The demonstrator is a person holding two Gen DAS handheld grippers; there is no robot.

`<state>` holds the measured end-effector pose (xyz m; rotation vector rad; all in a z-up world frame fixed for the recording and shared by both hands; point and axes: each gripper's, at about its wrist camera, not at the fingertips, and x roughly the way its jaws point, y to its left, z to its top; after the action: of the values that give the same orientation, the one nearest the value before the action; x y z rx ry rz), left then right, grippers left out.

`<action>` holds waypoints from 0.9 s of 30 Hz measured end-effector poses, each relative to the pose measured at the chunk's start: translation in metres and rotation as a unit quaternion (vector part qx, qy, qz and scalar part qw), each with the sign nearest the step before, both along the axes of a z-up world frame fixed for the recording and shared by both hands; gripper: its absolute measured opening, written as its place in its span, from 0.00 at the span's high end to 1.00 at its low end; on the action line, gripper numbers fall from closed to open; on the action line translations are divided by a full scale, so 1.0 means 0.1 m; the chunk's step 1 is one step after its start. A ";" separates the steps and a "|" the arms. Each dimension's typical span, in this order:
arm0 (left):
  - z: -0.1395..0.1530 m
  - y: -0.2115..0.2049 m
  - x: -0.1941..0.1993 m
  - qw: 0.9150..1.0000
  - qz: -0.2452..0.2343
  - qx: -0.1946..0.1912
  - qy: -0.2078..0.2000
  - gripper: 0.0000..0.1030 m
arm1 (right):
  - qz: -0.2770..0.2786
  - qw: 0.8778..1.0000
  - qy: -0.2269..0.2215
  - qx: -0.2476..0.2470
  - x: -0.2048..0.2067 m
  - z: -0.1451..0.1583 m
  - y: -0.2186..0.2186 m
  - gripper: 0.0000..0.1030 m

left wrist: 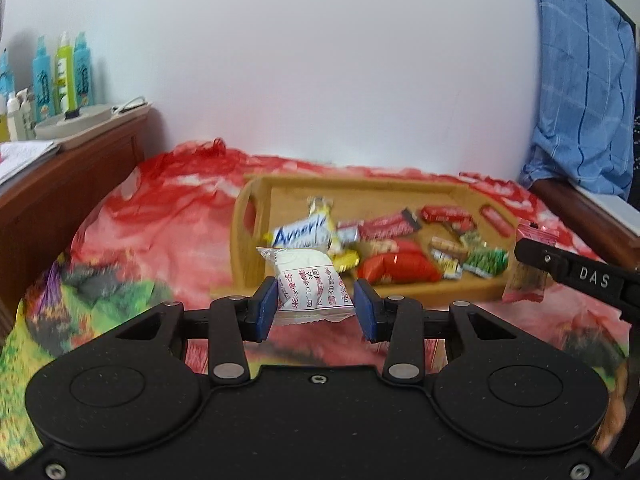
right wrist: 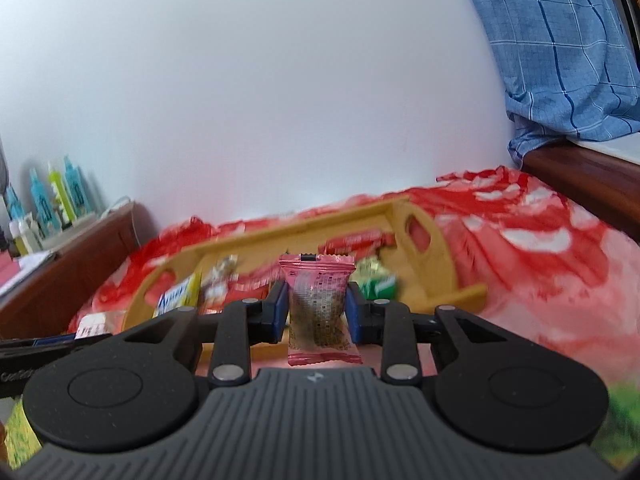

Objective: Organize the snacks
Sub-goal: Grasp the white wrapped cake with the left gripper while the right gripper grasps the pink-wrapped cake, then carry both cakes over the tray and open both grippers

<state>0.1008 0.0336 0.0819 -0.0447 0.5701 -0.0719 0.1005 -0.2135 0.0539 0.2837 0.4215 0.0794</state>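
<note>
A wooden tray (left wrist: 400,186) with handle cutouts sits on a red patterned cloth and holds several wrapped snacks. My left gripper (left wrist: 316,304) is shut on a white packet with red print (left wrist: 310,280), held just in front of the tray's near edge. My right gripper (right wrist: 317,312) is shut on a pink packet with a dark window (right wrist: 318,308), held upright before the tray (right wrist: 436,264). The pink packet (left wrist: 528,264) and the right gripper also show in the left wrist view at the tray's right end. The white packet (right wrist: 92,326) shows at the left in the right wrist view.
In the tray lie a white and yellow bar (left wrist: 304,232), red bars (left wrist: 446,213), a red packet (left wrist: 396,266) and a green packet (left wrist: 486,260). A wooden shelf with bottles (left wrist: 64,76) stands at the left. A blue checked cloth (left wrist: 580,80) hangs at the right. A white wall is behind.
</note>
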 end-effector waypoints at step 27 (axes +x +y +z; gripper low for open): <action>0.11 -0.49 1.76 0.999 -0.041 -0.023 0.017 0.62 | 0.029 0.999 0.030 0.004 1.71 0.04 -0.45 0.67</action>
<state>0.2769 -0.0157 0.0932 -0.0669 0.6034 -0.1633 0.2715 -0.2582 0.0576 0.2827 0.4896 0.1292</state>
